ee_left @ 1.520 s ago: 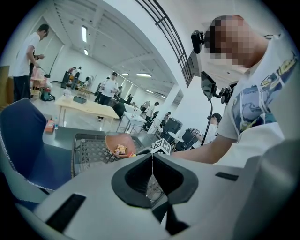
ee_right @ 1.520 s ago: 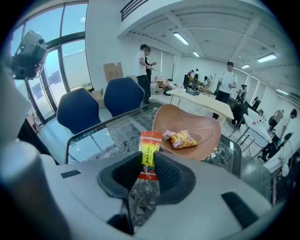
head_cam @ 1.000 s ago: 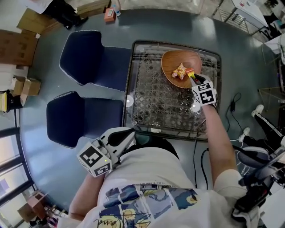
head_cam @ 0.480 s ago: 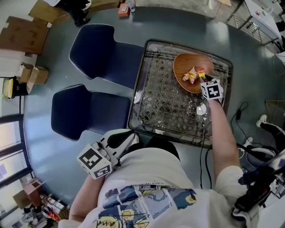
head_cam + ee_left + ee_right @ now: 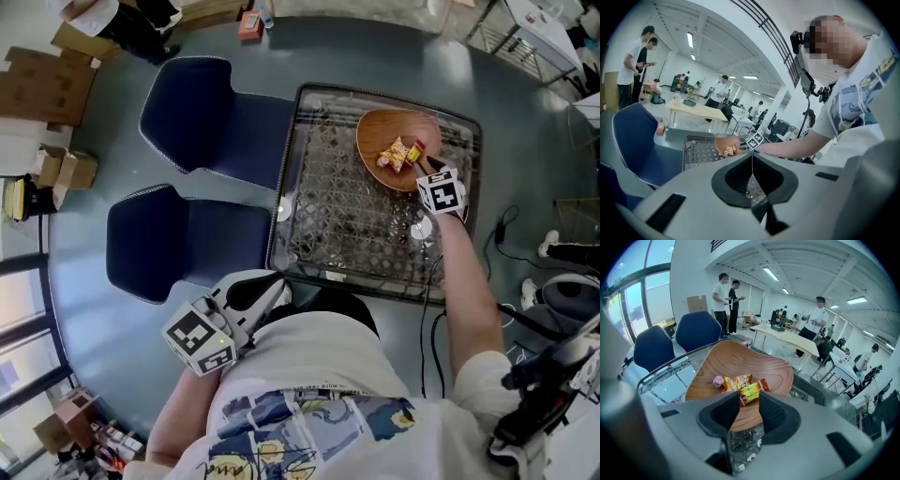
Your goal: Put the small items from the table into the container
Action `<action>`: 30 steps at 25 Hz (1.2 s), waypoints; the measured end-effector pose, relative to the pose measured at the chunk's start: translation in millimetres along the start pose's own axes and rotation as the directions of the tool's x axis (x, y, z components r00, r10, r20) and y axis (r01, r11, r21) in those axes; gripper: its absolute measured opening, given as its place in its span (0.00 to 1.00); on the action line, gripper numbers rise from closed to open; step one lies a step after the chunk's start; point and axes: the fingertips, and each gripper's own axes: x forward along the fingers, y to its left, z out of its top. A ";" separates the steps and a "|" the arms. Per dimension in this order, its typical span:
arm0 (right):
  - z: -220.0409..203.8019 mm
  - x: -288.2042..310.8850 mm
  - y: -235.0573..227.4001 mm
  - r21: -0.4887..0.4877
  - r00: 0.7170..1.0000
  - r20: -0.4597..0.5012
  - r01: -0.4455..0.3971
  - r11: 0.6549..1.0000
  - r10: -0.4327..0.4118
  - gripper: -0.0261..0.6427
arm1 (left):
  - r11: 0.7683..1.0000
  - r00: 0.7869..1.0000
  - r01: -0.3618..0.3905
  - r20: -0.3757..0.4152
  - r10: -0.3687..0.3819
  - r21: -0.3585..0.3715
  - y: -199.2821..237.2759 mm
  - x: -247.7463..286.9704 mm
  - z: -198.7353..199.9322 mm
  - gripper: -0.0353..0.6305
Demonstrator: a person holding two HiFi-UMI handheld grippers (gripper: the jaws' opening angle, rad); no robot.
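Observation:
A wooden bowl [image 5: 398, 148] stands at the far right of the wire-mesh table [image 5: 347, 206]. A pink candy [image 5: 717, 381], an orange-yellow packet [image 5: 736, 382] and a red packet [image 5: 763, 385] lie in it. My right gripper [image 5: 422, 166] hangs low over the bowl's near rim, pointing steeply down. A yellow packet [image 5: 749, 393] sits between its fingertips, touching both jaws, and the jaws are opening. My left gripper [image 5: 267, 292] is held back by my body at the table's near edge. Its jaws meet in a thin line with nothing between them [image 5: 751, 164].
Two dark blue chairs [image 5: 202, 117] [image 5: 178, 248] stand left of the table. Cardboard boxes [image 5: 47, 80] line the far left floor and a cable [image 5: 502, 230] runs on the floor at the right. People stand at tables in the background [image 5: 724, 301].
My right gripper has sunk a little over the bowl with the yellow packet between its jaws. The left gripper has stayed where it was.

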 end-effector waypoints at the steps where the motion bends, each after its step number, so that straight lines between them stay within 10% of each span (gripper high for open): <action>1: -0.6 -5.9 3.5 0.002 1.000 0.007 0.002 1.000 -0.002 0.21 | 1.000 1.000 0.008 0.000 -0.008 0.005 -1.6 -0.1 0.9 0.07; 13: -22.0 -93.1 82.7 0.033 0.997 0.061 0.040 0.999 -0.042 0.21 | 0.979 0.983 0.182 0.005 -0.183 0.094 -26.7 -21.7 -3.6 0.07; 30: -31.0 -233.8 326.7 0.075 0.982 0.176 -0.077 0.994 0.062 0.14 | 0.927 0.939 0.339 0.000 -0.343 0.163 -28.1 -126.9 -51.7 0.07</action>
